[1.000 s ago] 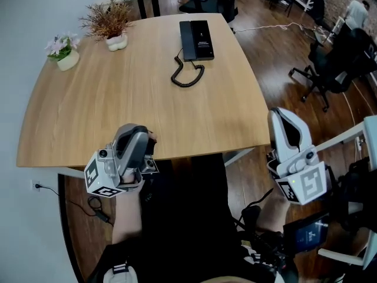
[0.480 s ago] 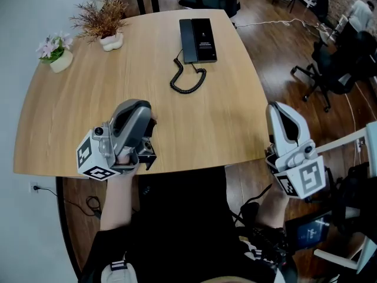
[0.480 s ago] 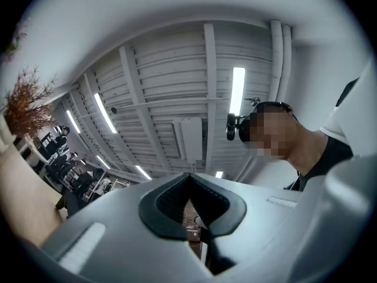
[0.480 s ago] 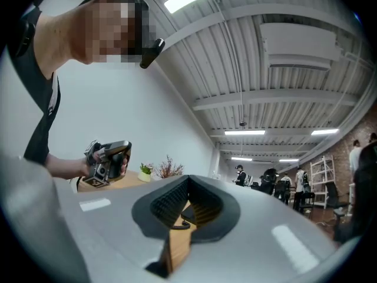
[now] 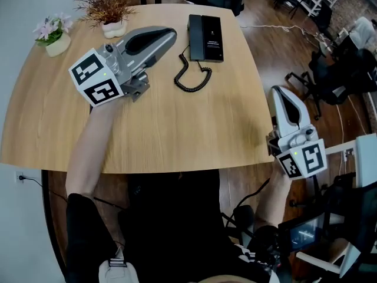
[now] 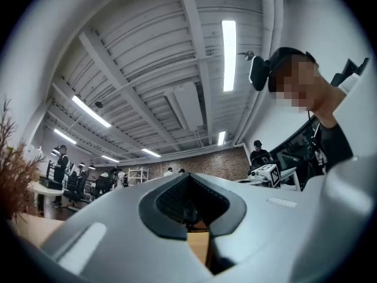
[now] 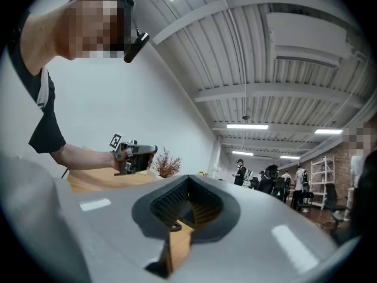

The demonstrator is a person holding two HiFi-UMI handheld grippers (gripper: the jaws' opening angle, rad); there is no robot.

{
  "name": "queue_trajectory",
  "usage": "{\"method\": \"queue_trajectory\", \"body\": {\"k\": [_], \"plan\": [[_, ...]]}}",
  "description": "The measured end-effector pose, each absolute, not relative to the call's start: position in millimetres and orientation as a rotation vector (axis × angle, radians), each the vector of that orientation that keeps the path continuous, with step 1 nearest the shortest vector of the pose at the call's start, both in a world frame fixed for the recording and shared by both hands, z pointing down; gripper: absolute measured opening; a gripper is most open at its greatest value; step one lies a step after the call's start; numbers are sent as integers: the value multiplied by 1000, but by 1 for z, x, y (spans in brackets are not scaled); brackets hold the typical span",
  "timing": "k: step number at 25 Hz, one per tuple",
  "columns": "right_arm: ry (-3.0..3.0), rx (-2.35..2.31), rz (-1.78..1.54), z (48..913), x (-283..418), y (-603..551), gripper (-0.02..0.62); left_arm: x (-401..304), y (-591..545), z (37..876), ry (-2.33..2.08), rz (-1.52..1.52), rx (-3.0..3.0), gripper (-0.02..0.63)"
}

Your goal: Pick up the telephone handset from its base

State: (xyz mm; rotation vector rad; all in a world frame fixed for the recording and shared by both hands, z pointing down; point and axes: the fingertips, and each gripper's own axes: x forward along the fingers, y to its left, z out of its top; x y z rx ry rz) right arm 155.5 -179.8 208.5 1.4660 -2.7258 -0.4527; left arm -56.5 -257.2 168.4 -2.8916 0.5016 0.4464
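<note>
Table point(image 5: 177, 128) lies below the left gripper point(image 5: 168, 37), jaws together and empty, seemingly held toward the far edge for an approach, while the right gripper point(image 5: 284, 96), likewise closed on nothing, idles off the near corner; there the base point(image 5: 213, 40) cradles the handset point(image 5: 195, 37).

Black telephone point(image 5: 205, 37); light wood-grain table point(image 5: 177, 125); grey left gripper point(image 5: 171, 36), black-white marker cube point(image 5: 96, 77).

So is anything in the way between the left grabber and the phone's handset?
No, nothing visible is in the way. Only bare table shows between the left gripper and the handset lying on its base. The curly cord lies nearer the person, off to the side of that path.
</note>
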Motion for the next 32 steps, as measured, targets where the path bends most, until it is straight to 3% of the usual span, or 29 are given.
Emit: {"method": "queue_trajectory", "body": {"k": [6, 21, 27, 32], "plan": [[-2645, 1587, -299, 213, 169, -273, 3, -80, -324, 216, 659, 723, -3021, 3], [-2572, 1829, -206, 268, 164, -427, 3, -123, -373, 254, 855, 950, -3060, 3], [-2579, 1773, -173, 297, 168, -431, 3, -117, -380, 262, 887, 895, -3100, 3], [-2633, 1747, 89, 325, 159, -450, 3, -128, -393, 270, 858, 802, -3161, 3]]}}
